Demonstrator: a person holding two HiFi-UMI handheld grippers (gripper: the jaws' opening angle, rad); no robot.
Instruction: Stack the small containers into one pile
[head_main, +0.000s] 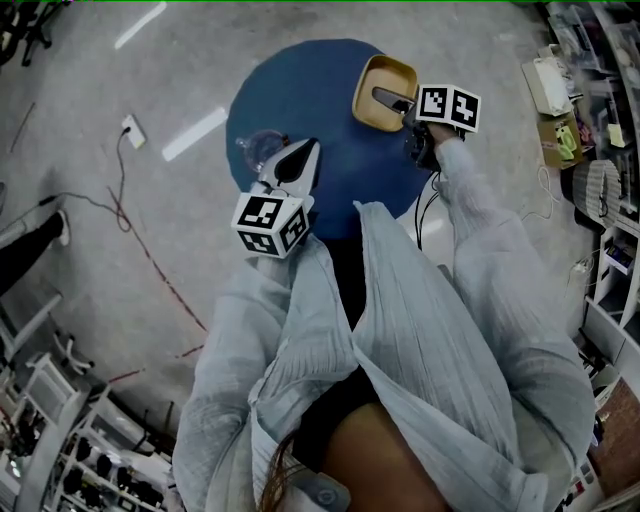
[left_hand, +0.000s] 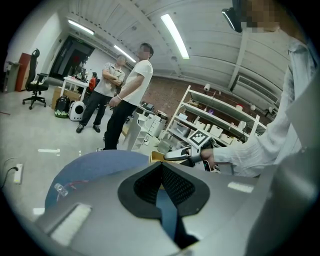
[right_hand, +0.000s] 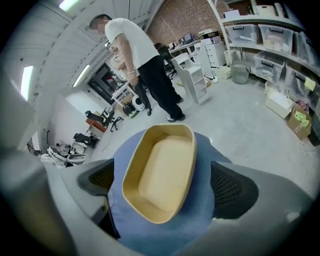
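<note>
A yellow rectangular container (head_main: 383, 92) sits empty at the far right of the round blue table (head_main: 300, 90). My right gripper (head_main: 392, 102) reaches over it. In the right gripper view the container (right_hand: 162, 172) lies between the spread pads of the right gripper (right_hand: 164, 184), with table showing on both sides of it; the jaws are open. My left gripper (head_main: 300, 160) hangs over the table's near left part. In the left gripper view its pads meet at the tips, so the left gripper (left_hand: 161, 167) is shut with nothing seen in it. A faint clear object (head_main: 257, 150) lies beside it.
Two people (left_hand: 127, 100) stand beyond the table on the grey floor, near white shelving (left_hand: 225, 120). A red cable (head_main: 140, 240) and a wall plug (head_main: 132, 130) lie on the floor to the left. Cluttered shelves (head_main: 600, 180) line the right side.
</note>
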